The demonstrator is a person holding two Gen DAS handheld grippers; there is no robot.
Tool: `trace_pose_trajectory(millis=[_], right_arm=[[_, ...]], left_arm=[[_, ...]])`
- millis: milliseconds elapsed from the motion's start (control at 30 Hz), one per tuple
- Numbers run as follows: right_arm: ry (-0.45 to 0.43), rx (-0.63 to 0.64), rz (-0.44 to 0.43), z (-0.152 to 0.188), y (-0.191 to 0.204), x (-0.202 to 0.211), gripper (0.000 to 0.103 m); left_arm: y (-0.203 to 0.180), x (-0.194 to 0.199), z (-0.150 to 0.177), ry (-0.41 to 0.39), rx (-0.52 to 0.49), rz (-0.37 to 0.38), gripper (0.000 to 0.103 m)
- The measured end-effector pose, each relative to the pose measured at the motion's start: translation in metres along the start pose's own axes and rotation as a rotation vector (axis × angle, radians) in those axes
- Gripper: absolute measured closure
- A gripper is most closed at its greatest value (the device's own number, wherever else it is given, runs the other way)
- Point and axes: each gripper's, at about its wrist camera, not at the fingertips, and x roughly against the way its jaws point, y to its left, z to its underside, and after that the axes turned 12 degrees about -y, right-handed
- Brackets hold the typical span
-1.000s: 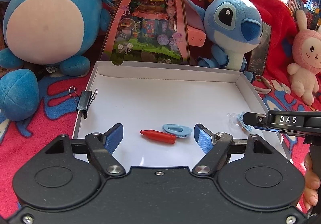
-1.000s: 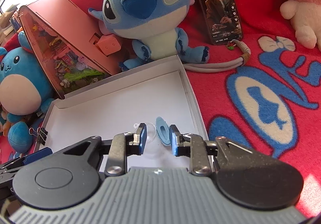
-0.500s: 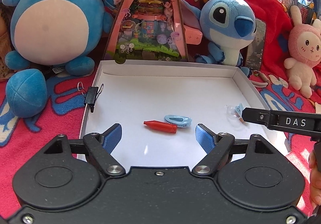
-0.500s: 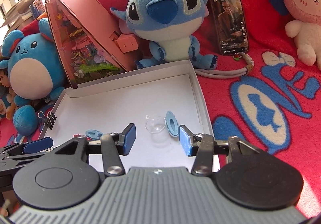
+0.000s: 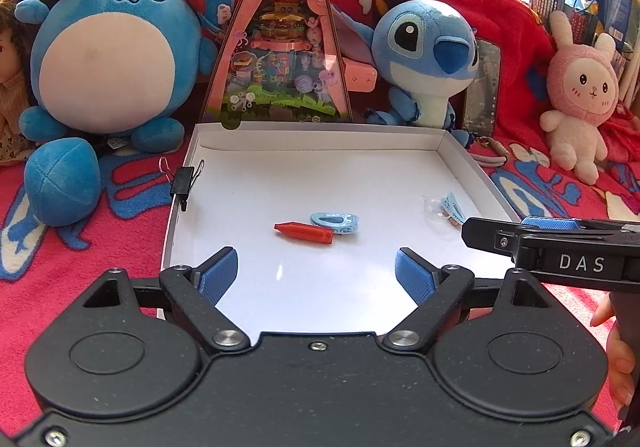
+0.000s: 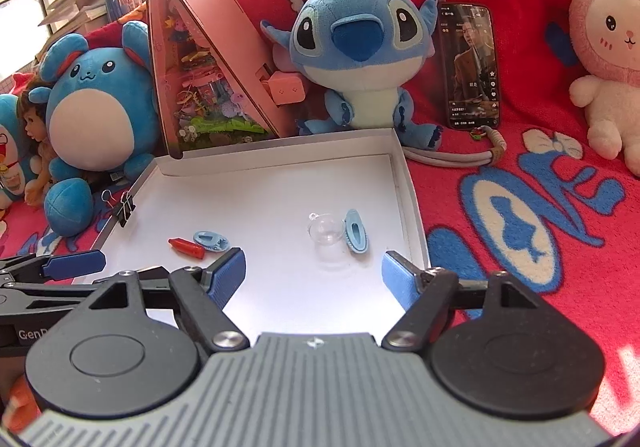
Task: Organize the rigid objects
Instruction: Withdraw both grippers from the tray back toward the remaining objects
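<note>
A shallow white box (image 5: pixel 464 159) (image 6: pixel 404 183) lies on the red blanket. In it lie a red cap-like piece (image 5: pixel 304 232) (image 6: pixel 186 247), a light blue oval clip (image 5: pixel 334 222) (image 6: pixel 211 240), a clear plastic dome (image 5: pixel 436 209) (image 6: pixel 326 233) and a second blue clip (image 5: pixel 452 203) (image 6: pixel 355 231). My left gripper (image 5: pixel 316 277) is open and empty at the box's near edge. My right gripper (image 6: pixel 314 279) is open and empty, just short of the dome and clip.
A black binder clip (image 5: pixel 183 182) (image 6: pixel 123 207) grips the box's left wall. Plush toys (image 5: pixel 108 59) (image 6: pixel 360 55), a pink triangular toy house (image 5: pixel 280 47) and a phone (image 6: pixel 472 67) stand behind the box. A pink bunny plush (image 5: pixel 580 95) sits at the right.
My right gripper opened, let go of the clear dome and blue clip in the box, and drew back. My left gripper also drew back a little.
</note>
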Motion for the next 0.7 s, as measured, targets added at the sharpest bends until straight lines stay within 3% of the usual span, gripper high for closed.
trace_pose_trajectory(millis=[400,700], right_arm=[[-0.049,0.01,-0.036,0.009,-0.002,0.033,0.013],[-0.124,0.053,-0.047,0.018,-0.009,0.065,0.0]], left_arm=[[-0.004,0.033,0.007,-0.036,-0.016,0.039,0.016],[-0.004,0.069,0.021,-0.079,-0.03,0.058,0.014]])
